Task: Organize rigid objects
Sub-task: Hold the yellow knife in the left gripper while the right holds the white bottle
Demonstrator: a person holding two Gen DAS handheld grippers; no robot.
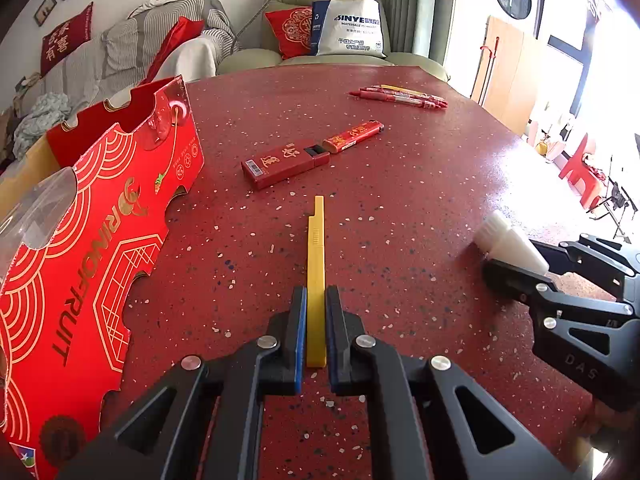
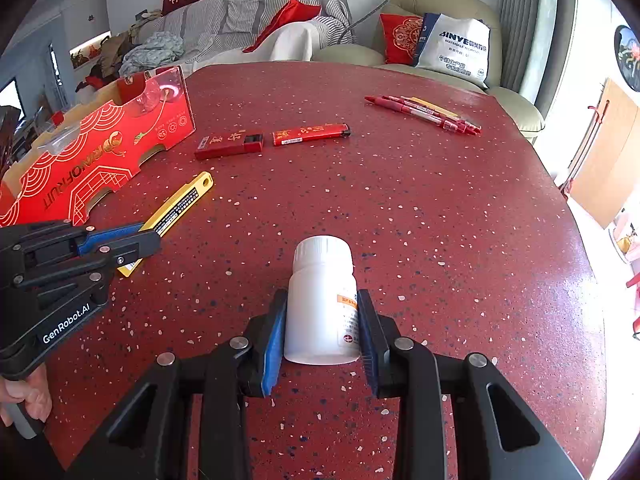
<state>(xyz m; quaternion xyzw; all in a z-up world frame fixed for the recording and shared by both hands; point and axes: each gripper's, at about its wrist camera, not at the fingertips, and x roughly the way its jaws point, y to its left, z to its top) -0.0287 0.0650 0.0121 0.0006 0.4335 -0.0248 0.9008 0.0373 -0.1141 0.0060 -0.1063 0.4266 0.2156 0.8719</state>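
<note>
Left tongs (image 1: 316, 320) clamp yellow utility knife (image 1: 315, 264) at near surface (image 1: 400, 160) edge. Right tongs (image 2: 322, 328) grip white pill bottle (image 2: 322, 296) there. Mid-surface: red box (image 1: 284, 166), lighter (image 1: 352, 136). Far edge: pens (image 1: 400, 96).

Strong daylight floods in from the right side of both views, blowing the windows (image 1: 576, 52) out to near white and laying a pale sheen across the right half of the red speckled table (image 2: 460, 208). Shadows are soft and short. Focus is sharp centrally; fisheye bending curves the edges, with dark vignetted corners.
</note>
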